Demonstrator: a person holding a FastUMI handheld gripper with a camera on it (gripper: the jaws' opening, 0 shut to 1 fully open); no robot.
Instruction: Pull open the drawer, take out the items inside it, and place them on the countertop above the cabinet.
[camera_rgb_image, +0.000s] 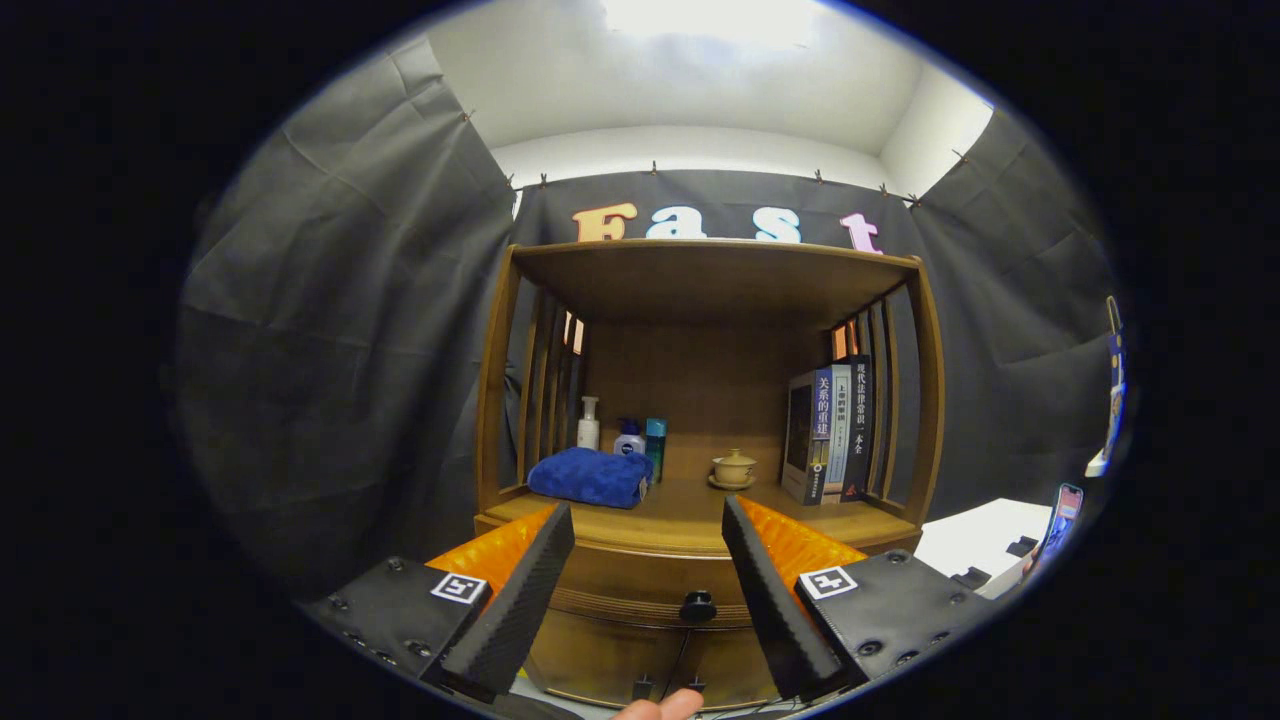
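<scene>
Gripper view: my jaws (648, 520) hang released before the cabinet (700, 420); drawer (650, 585) unopened, its knob (698, 606) between them, probably my next grasp.

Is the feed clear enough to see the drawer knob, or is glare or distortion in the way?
Gripper view: the small dark round drawer knob is sharp but dim, in shade under the wooden countertop; glare sits only on the ceiling; fisheye bends the wooden cabinet's posts; the open tongs straddle the knob, short of it.
</scene>
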